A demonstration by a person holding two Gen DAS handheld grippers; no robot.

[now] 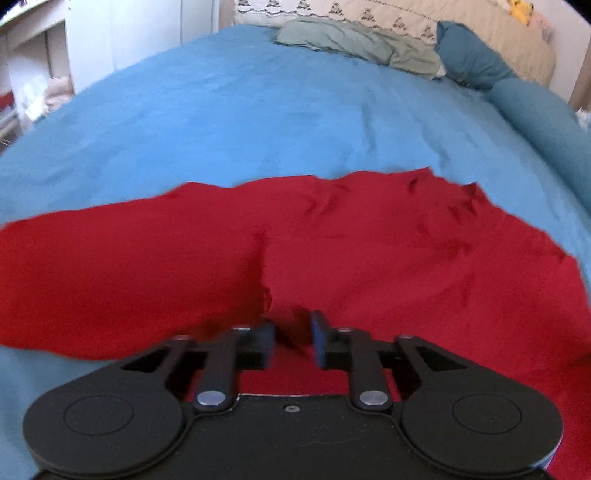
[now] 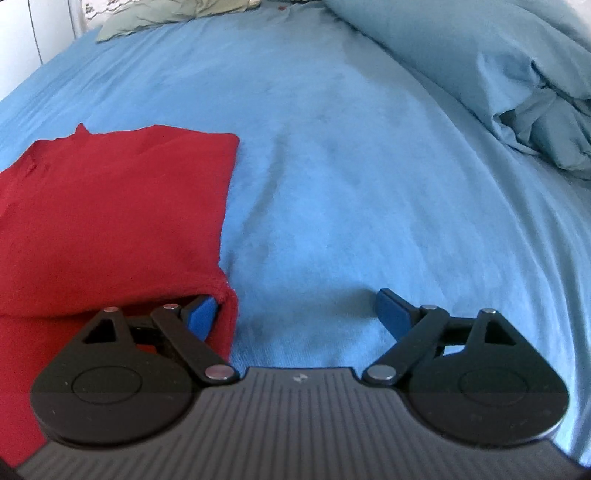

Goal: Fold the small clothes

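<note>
A red garment (image 1: 332, 243) lies spread on the blue bed sheet (image 1: 221, 118). My left gripper (image 1: 293, 341) is low over its near edge, jaws nearly shut with a bunch of red cloth between the blue pads. In the right wrist view the red garment (image 2: 110, 214) lies at the left, its right edge folded straight. My right gripper (image 2: 295, 314) is open wide at the garment's near right corner. Its left fingertip (image 2: 201, 317) touches the hanging red corner; its right fingertip (image 2: 391, 314) is over bare sheet.
A grey-green garment (image 1: 354, 40) lies crumpled at the bed's far end, also seen in the right wrist view (image 2: 166, 14). A blue pillow (image 1: 469, 55) and a bunched blue duvet (image 2: 517, 74) lie along the right. A white cupboard (image 1: 122, 29) stands left.
</note>
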